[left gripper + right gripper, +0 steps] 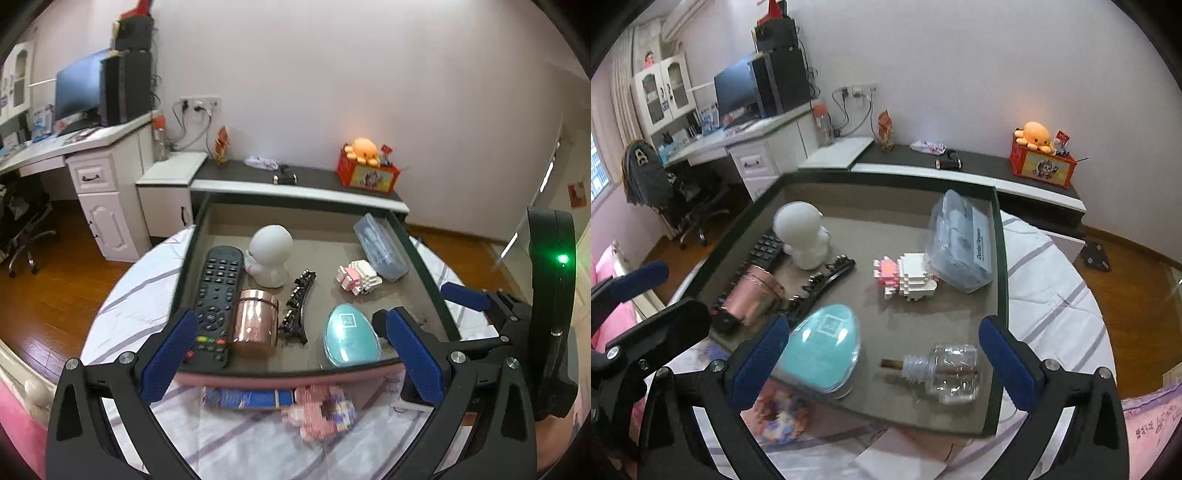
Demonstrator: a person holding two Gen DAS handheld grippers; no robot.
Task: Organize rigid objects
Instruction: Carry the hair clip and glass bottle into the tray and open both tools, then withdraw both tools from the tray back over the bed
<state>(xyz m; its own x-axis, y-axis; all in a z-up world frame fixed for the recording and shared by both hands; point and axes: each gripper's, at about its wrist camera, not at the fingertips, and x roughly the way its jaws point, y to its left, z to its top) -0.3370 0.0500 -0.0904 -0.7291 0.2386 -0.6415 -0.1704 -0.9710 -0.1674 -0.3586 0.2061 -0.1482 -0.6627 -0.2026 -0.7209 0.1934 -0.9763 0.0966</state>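
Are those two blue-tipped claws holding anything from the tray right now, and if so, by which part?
Nothing is held. The left gripper and the right gripper both stand wide open above the tray, their pads touching nothing.

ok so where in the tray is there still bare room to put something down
Bare floor: the back strip behind the white figure, and the middle between the block toy and glass bottle. The left side is crowded: remote, copper tin, hair clip.

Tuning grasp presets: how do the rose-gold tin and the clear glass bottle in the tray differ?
The rose-gold tin is opaque and metallic; the clear glass bottle is see-through. The tin looks round-bodied, the bottle boxy with a threaded neck. The tin sits at the tray's left by the remote control, the bottle near-right. Both lie inside the tray, ungripped.
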